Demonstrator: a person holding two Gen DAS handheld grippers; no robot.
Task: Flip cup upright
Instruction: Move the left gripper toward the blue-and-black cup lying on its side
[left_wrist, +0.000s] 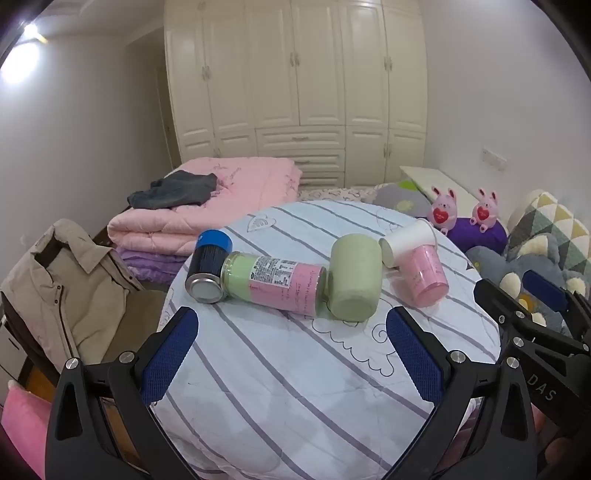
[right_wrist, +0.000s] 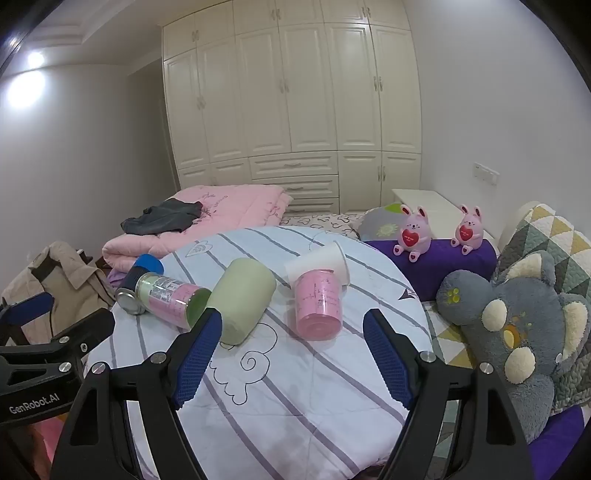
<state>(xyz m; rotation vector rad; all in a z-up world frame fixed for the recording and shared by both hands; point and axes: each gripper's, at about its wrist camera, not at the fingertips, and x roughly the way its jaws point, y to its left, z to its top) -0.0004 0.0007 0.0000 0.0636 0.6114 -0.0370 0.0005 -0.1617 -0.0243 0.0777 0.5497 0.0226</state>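
Five containers lie tipped on the striped quilt (left_wrist: 295, 387); the pink plastic cup (right_wrist: 317, 304) rests nearest the right gripper (right_wrist: 291, 354), the white paper cup (right_wrist: 319, 264) touching behind. Both right and left gripper (left_wrist: 291, 354) fingers spread, holding nothing. Pink cup looks light, stiff, slick: pinch across mid-wall.

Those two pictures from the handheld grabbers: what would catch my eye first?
Probably the toppled containers on the round table with its striped pale-blue cloth: a matte sage-green cup lies on its side at the middle, a pink translucent cup to its right. At the bottom of each view a pair of blue-padded fingers stands wide apart, the left gripper and the right gripper. Two pink plush bunnies sit on a purple cushion behind.
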